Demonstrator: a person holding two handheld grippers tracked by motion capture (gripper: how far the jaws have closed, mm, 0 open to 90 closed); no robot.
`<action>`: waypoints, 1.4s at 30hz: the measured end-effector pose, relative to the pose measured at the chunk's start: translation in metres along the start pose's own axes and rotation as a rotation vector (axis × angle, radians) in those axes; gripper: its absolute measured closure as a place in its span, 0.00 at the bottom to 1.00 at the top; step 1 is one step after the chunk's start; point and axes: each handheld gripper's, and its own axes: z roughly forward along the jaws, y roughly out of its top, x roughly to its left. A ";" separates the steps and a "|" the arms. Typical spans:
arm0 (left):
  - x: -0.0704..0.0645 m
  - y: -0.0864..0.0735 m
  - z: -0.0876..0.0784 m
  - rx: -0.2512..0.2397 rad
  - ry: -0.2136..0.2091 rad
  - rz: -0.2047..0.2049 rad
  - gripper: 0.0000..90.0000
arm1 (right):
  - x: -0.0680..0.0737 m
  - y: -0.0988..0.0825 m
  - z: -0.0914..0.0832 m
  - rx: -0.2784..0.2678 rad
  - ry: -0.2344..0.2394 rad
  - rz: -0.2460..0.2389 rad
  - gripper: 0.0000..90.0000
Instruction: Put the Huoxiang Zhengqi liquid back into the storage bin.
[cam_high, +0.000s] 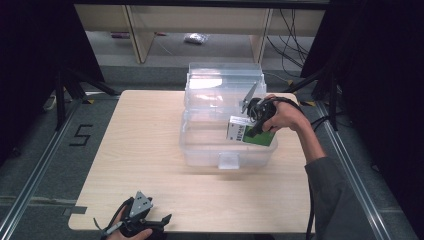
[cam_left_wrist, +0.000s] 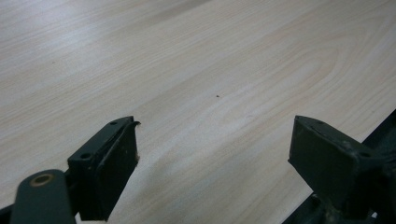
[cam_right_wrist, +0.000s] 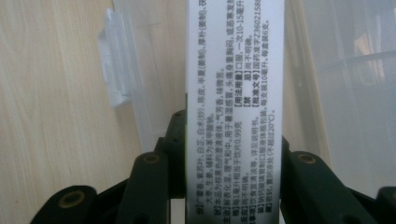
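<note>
1. A person at a pale wooden table (cam_high: 150, 150) works over a clear plastic storage bin (cam_high: 227, 145), the landmark of the scene, which stands toward the far right part of the tabletop with its hinged lid (cam_high: 225, 82) thrown back behind it.

2. The right gripper (cam_high: 255, 125) is clamped on a green-and-white carton (cam_high: 250, 134), its two black jaws pressing the narrow sides of the box.

3. The carton hangs inside the bin's right half, just above or at the level of the rim; whether it touches the bin's floor cannot be told from the high view.

4. In the right gripper view the carton's white face (cam_right_wrist: 234, 93), covered in small printed text, rises straight up between the jaws, with the bin's translucent wall and its front latch (cam_right_wrist: 116, 65) to the left of it.

5. The right hand (cam_high: 285, 117) reaches in from the bin's right side, the grey sleeve (cam_high: 330, 200) trailing toward the near edge of the table.

6. The left gripper (cam_high: 150, 222) sits well apart from the bin, at the table's near edge on the left side, held in the left hand (cam_high: 127, 230).

7. Its jaws stand wide apart with nothing between them; the left gripper view looks across bare wood grain (cam_left_wrist: 210, 70).
</note>
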 end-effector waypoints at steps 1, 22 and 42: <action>0.000 0.000 0.000 0.000 0.000 0.001 0.17 | -0.001 0.000 0.002 -0.002 0.003 -0.011 0.72; 0.000 0.000 0.000 -0.001 -0.001 0.001 0.17 | -0.008 -0.011 0.033 0.033 0.027 0.023 0.72; 0.000 0.000 0.000 -0.005 -0.005 -0.004 0.17 | -0.011 -0.022 0.049 0.038 0.052 0.000 0.71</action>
